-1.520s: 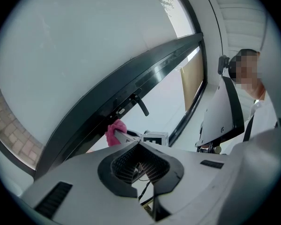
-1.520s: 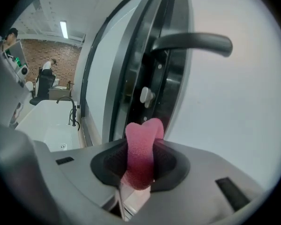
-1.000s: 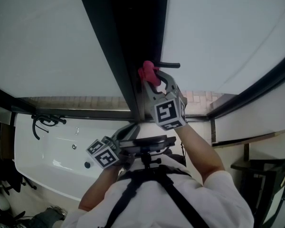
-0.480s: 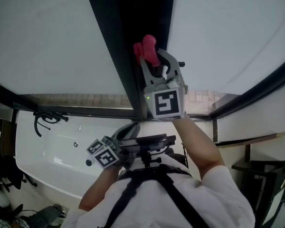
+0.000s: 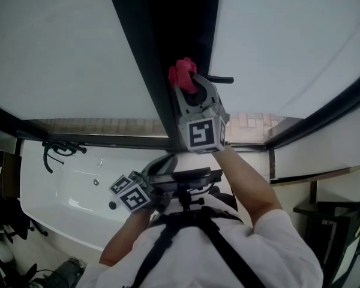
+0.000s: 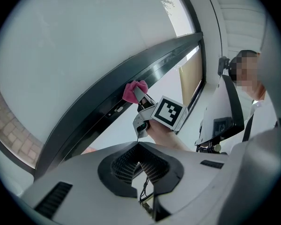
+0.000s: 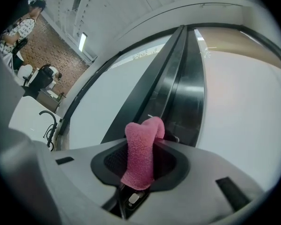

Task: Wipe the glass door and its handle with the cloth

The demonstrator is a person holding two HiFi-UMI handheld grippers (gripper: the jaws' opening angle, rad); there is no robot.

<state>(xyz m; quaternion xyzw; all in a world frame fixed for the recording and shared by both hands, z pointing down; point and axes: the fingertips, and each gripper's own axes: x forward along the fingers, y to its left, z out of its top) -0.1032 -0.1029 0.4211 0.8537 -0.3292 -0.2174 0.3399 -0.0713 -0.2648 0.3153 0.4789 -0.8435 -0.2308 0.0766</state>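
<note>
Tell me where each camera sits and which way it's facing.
Head view: on the head, aimed down at door frame, right gripper, left gripper, forearm.
Left gripper view: rides left gripper, faces door frame; closed jaws show.
Right gripper view: rides right gripper, faces door frame; jaws pinch cloth.
Shared: all show the cloth.

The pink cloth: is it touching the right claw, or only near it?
Touching. The right gripper view shows the pink cloth clamped between the two jaws of the right claw.

Left gripper (image 6: 138,161): jaws together, nothing between. Beyond: right gripper (image 6: 141,100) clamping pink cloth (image 6: 132,90) against dark door frame (image 6: 91,121); frosted glass door (image 6: 75,50).
</note>
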